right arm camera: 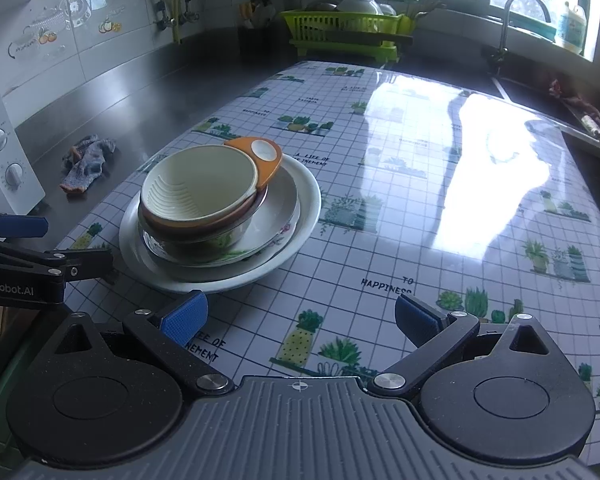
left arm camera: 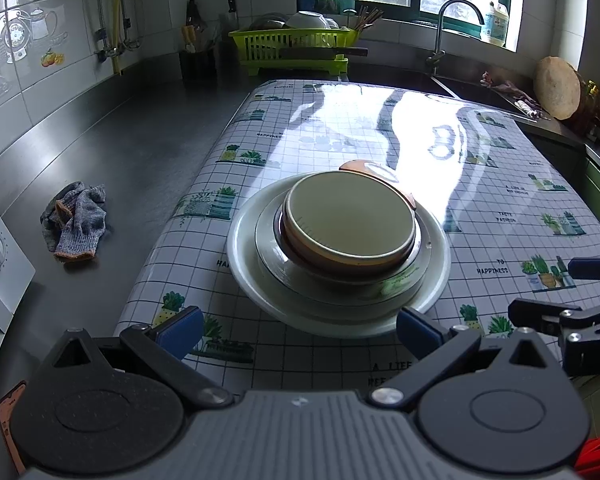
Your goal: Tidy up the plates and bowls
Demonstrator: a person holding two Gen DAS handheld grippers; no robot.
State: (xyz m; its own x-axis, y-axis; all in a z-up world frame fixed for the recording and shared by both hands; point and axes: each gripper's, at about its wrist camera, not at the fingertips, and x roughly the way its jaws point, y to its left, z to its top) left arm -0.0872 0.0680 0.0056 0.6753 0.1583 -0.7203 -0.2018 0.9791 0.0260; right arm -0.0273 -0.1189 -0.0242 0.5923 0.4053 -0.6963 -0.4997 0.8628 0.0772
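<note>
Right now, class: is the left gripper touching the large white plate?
Apart. In the right wrist view the left gripper hangs beside the large white plate, with tablecloth showing between them.

A grey glove (left arm camera: 75, 222) is seen at 9 o'clock on the steel counter (left arm camera: 140, 148); a green dish rack (left arm camera: 296, 46) at 12 o'clock, a faucet (left arm camera: 446, 28) at 1 o'clock.

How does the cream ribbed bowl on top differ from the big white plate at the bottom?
The cream ribbed bowl is deep and narrow; the big white plate is shallow and far wider. The bowl tops the stack, tilted; the plate lies flat on the tablecloth. Both are round and pale.
</note>
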